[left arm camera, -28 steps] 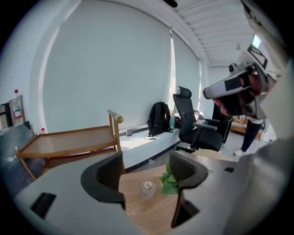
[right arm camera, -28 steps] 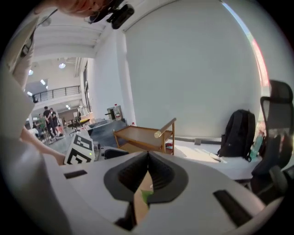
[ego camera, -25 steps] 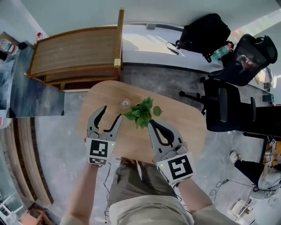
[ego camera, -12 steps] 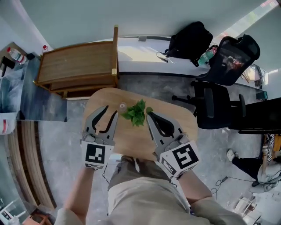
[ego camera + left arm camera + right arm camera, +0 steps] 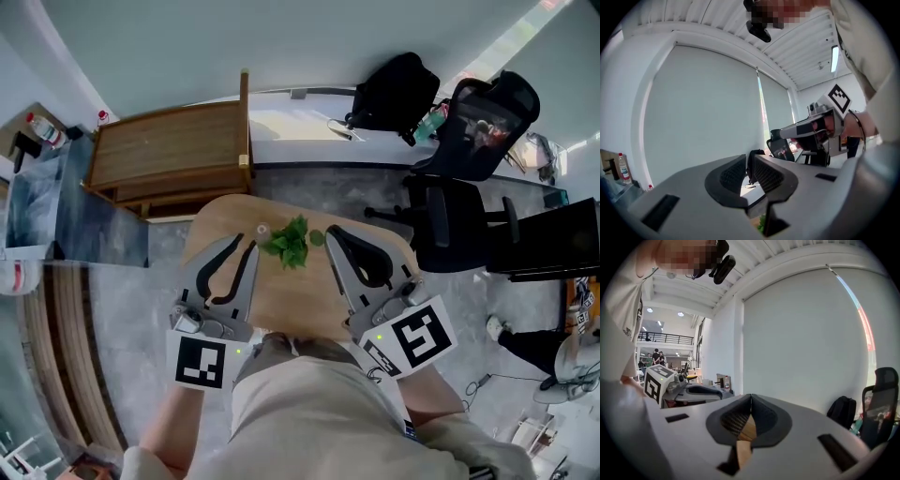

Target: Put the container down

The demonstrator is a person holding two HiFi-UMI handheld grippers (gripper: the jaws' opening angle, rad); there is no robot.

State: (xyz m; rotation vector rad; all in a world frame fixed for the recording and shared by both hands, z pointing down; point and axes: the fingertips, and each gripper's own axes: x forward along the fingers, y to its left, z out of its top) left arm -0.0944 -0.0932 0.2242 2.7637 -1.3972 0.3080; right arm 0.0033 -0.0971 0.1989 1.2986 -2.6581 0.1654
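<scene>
A small clear container (image 5: 262, 229) with a green leafy plant (image 5: 289, 244) stands upright on the round wooden table (image 5: 375, 251), near its far edge. My left gripper (image 5: 246, 246) hovers just in front of it, apart from it. Its jaws are closing, a narrow gap still shows between the pads (image 5: 732, 172), and nothing is between them. My right gripper (image 5: 333, 232) is to the right of the leaves, shut and empty. In the right gripper view (image 5: 751, 397) its tips meet. A sliver of the leaves (image 5: 761, 225) shows under the left jaws.
A wooden bench (image 5: 169, 145) stands behind the table at the left. A long white desk (image 5: 300, 117) carries a black backpack (image 5: 394, 84). Two black office chairs (image 5: 450, 225) (image 5: 487, 117) are at the right. The person's legs are at the table's near edge.
Both grippers have drawn back from the plant toward the person. The left jaws have gone from wide apart to nearly together. The container has stayed on the table.
</scene>
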